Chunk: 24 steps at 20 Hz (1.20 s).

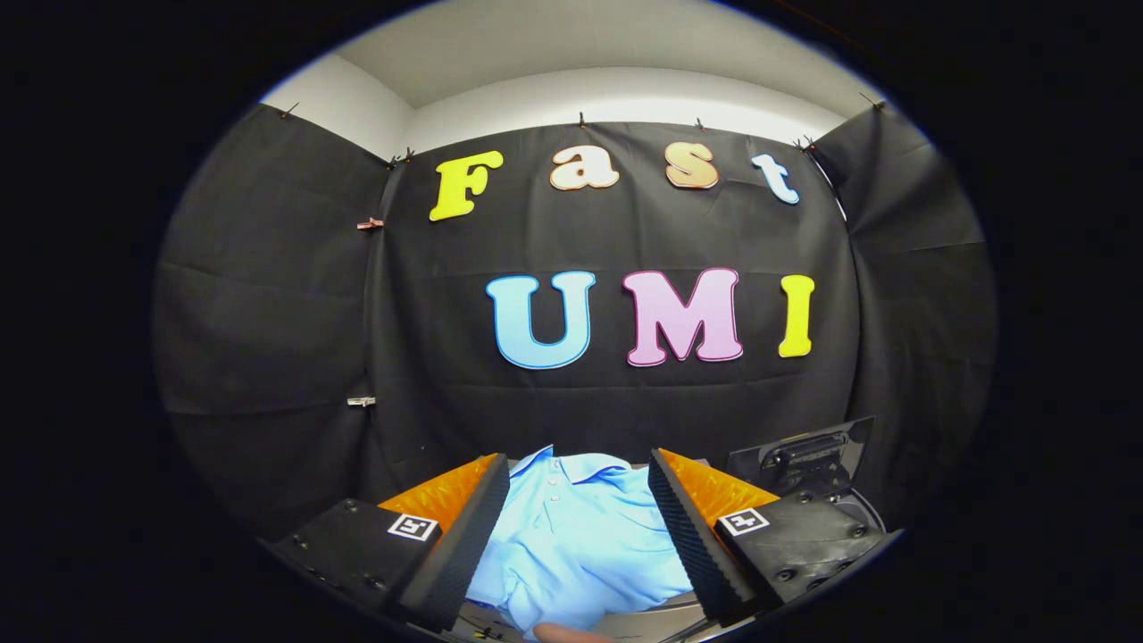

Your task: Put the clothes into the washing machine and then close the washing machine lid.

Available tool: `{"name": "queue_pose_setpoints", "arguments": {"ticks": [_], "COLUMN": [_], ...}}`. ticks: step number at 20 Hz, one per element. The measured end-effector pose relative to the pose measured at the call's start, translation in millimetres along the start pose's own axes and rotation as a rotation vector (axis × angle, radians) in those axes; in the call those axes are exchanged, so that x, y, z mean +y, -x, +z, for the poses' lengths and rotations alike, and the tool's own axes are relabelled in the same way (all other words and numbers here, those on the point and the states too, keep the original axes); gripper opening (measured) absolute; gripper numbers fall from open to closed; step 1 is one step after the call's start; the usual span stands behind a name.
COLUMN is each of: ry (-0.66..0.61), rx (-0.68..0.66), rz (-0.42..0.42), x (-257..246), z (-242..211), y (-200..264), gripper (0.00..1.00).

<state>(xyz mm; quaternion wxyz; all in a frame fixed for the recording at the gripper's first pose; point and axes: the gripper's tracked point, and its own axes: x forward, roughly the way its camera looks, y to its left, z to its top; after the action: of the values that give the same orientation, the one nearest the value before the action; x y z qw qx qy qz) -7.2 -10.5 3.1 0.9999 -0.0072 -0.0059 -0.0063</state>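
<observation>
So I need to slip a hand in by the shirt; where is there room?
Only a bare strip below the shirt, by the right finger. The shirt crowds the gap of the open gripper; the washing machine lid stands beyond.

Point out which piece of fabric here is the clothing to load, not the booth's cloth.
The light blue collared shirt, buttoned at the placket, seen between the open gripper's fingers. The black cloth wall hangs flat beyond it.

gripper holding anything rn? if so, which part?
Cannot tell for sure. The light blue polo shirt lies between the gripper fingers, which stand apart around its buttoned chest below the collar; whether the pads press the cloth isn't visible.
</observation>
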Motion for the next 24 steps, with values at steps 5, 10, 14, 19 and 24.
{"name": "queue_pose_setpoints", "arguments": {"ticks": [5, 10, 14, 19, 24], "ry": [0.01, 0.016, 0.015, 0.007, 0.038], "rx": [-0.011, -0.005, 0.02, 0.087, 0.189], "rz": [0.011, 0.008, 0.014, 0.026, 0.02], "x": [2.0, -2.4, -2.1, -2.2, -10.4], "z": [2.7, 1.4, -8.4, -24.0, -43.1], "y": [-0.2, -4.4, -15.3, -45.9, -88.1], "gripper": [0.98, 0.98, 0.98, 0.98, 0.98]}}
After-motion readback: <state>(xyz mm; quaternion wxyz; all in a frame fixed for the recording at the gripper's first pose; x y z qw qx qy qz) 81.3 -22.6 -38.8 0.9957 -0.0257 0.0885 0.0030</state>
